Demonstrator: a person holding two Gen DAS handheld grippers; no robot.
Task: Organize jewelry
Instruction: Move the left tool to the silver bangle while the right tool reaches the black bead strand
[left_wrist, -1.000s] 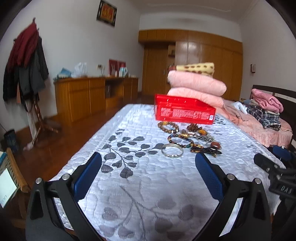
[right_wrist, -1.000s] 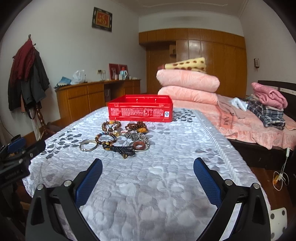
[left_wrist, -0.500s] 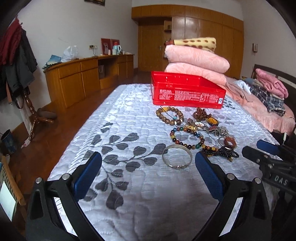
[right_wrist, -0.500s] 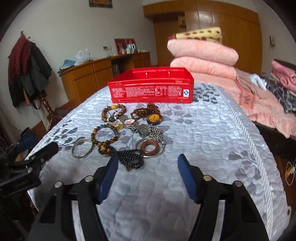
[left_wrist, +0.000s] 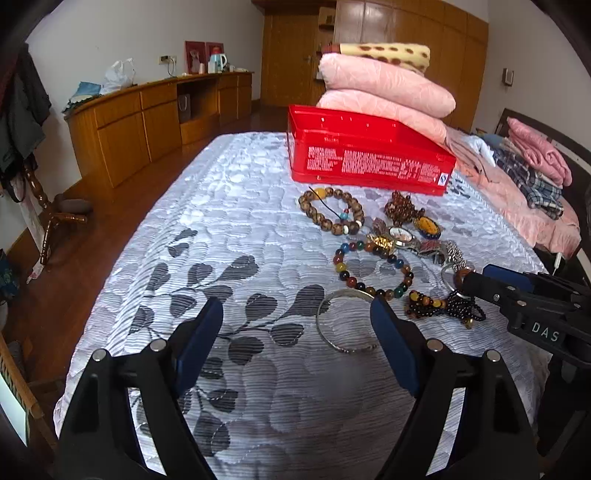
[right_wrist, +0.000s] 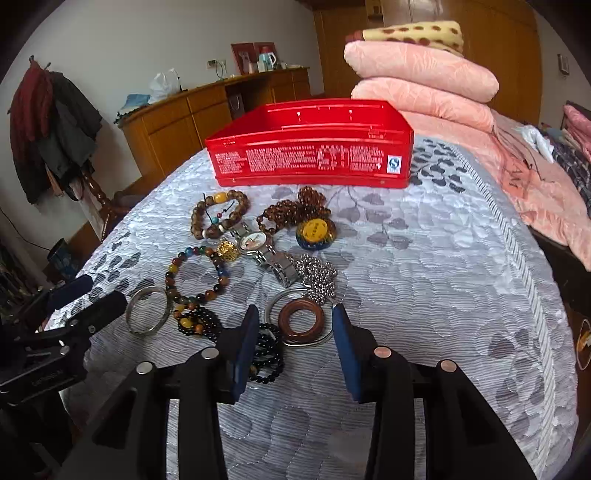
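Note:
A pile of jewelry lies on the grey leaf-patterned bedspread (left_wrist: 236, 229) in front of a red box (left_wrist: 369, 162) (right_wrist: 314, 158). In the right wrist view my right gripper (right_wrist: 295, 314) is closing its jaws either side of a brown wooden ring (right_wrist: 284, 319) on a thin silver hoop; the pads do not touch it. My left gripper (left_wrist: 293, 314) stands wide, its jaws closing, with a silver bangle (left_wrist: 345, 349) (right_wrist: 127, 314) lying by its right finger. Also there are a wooden bead bracelet (left_wrist: 354, 227), a coloured bead bracelet (right_wrist: 171, 277), a watch (right_wrist: 255, 240) and black beads (right_wrist: 266, 350).
Folded pink quilts (left_wrist: 388, 81) are stacked behind the box. A pink bed with clothes (left_wrist: 535, 177) runs along the right. A wooden sideboard (left_wrist: 140, 118) and a coat stand (right_wrist: 55, 122) stand at the left across the wood floor. Each gripper shows in the other's view.
Both grippers moved forward over the bedspread to the jewelry and tipped downward. The right jaws narrowed a lot around the wooden ring; the left jaws narrowed a little.

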